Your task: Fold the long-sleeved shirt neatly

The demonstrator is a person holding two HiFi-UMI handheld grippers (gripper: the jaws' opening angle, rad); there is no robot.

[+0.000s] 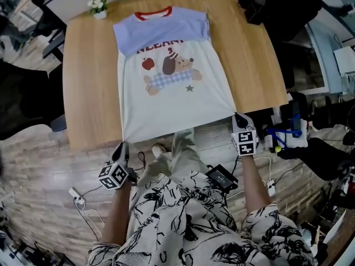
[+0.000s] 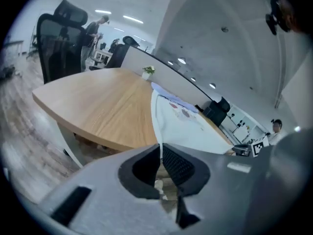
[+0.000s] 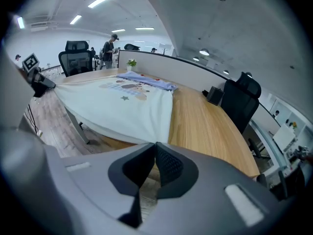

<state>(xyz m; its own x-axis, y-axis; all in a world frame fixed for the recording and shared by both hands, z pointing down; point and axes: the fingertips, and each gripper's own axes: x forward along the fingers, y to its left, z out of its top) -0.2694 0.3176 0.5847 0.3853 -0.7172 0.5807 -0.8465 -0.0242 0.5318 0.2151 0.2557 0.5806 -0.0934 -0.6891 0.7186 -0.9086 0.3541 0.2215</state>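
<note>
Right now a long-sleeved shirt (image 1: pixel 177 101), white with a soft blue top, a red neck band and a picture of a brown dog, lies spread out on the light wooden table (image 1: pixel 89 76). The picture side faces up. The neck points away from the person and the bottom edge is at the near side of the table.

The left gripper (image 1: pixel 122 145) is squeezed tight on the bottom left corner of the shirt, just past the near edge of the table. In the left gripper view its dark pads (image 2: pixel 177 164) pinch the thin white edge of the cloth.

The right gripper (image 1: pixel 237 116) is squeezed tight on the bottom right corner. In the right gripper view the white cloth comes to a point right between its dark pads (image 3: pixel 168 164).

The bottom edge of the shirt runs from one gripper to the other.

A little white pot of flowers (image 1: pixel 98 5) sits at the far left corner of the table, apart from the shirt. A black office chair (image 3: pixel 243 104) stands beside the table.
</note>
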